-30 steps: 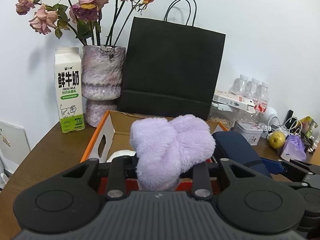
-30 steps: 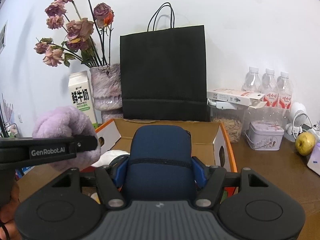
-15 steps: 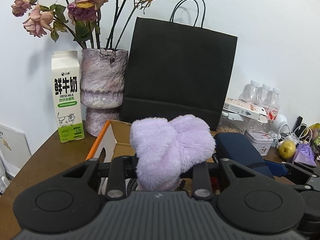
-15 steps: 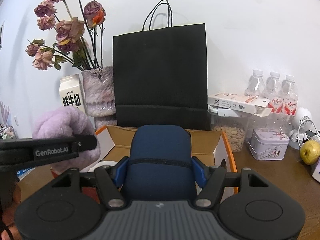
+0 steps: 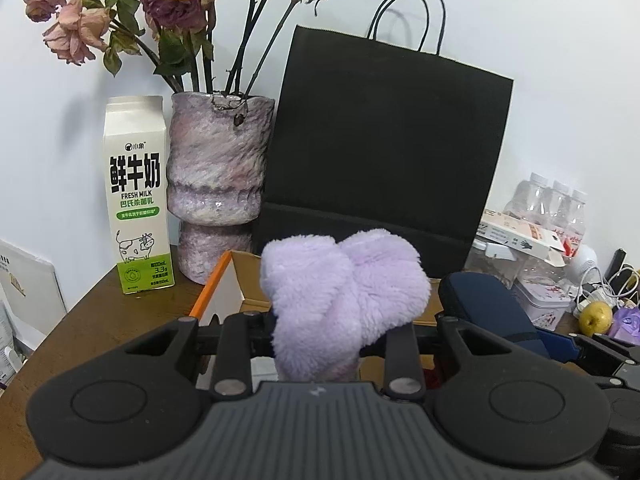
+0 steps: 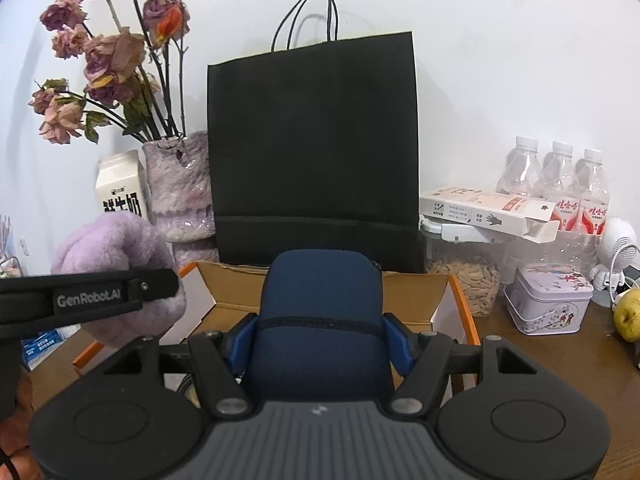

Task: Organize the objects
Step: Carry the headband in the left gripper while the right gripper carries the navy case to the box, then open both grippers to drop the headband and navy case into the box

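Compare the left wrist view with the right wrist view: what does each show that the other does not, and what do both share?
Only the left wrist view shows the milk carton's whole front with its cow drawing, the left tool shut on the purple fluffy item head-on, and a white board at the far left.

Only the right wrist view shows the right tool clamping the navy pouch head-on, and the cardboard box's full width.

Both show the black paper bag, vase of dried roses, water bottles and yellow fruit.
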`<state>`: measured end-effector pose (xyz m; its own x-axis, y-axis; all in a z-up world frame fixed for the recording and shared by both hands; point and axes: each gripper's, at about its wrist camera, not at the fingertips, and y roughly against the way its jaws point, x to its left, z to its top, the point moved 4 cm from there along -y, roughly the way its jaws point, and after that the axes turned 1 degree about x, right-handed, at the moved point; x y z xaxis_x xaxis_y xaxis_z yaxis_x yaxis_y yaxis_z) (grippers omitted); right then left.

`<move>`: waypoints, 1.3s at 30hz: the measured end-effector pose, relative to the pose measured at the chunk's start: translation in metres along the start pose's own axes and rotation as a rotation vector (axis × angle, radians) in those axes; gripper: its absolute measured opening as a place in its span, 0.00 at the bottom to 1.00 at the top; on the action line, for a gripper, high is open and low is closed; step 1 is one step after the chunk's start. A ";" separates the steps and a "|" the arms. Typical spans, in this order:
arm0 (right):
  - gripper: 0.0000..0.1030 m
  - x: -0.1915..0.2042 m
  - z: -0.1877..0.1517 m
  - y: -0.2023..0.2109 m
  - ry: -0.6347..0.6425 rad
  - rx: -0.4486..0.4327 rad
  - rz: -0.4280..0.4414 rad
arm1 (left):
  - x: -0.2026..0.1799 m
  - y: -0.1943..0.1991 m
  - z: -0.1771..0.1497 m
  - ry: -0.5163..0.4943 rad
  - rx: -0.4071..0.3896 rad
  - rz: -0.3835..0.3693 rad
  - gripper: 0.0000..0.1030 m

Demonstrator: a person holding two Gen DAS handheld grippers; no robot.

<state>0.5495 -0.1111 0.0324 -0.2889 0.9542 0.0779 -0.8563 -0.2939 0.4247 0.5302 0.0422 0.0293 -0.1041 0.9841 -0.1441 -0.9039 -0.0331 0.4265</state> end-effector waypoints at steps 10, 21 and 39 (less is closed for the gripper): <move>0.62 -0.005 0.003 -0.017 0.002 0.007 -0.005 | 0.005 -0.020 -0.001 -0.014 0.024 0.027 0.29; 0.65 -0.010 -0.003 -0.032 0.005 0.057 -0.018 | 0.006 -0.027 -0.002 -0.025 0.023 0.033 0.76; 1.00 -0.017 -0.004 -0.025 -0.027 0.037 -0.034 | 0.008 -0.021 -0.002 -0.018 0.005 0.059 1.00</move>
<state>0.5738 -0.1200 0.0175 -0.2474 0.9650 0.0867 -0.8488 -0.2590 0.4609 0.5473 0.0507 0.0169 -0.1495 0.9835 -0.1023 -0.8943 -0.0903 0.4383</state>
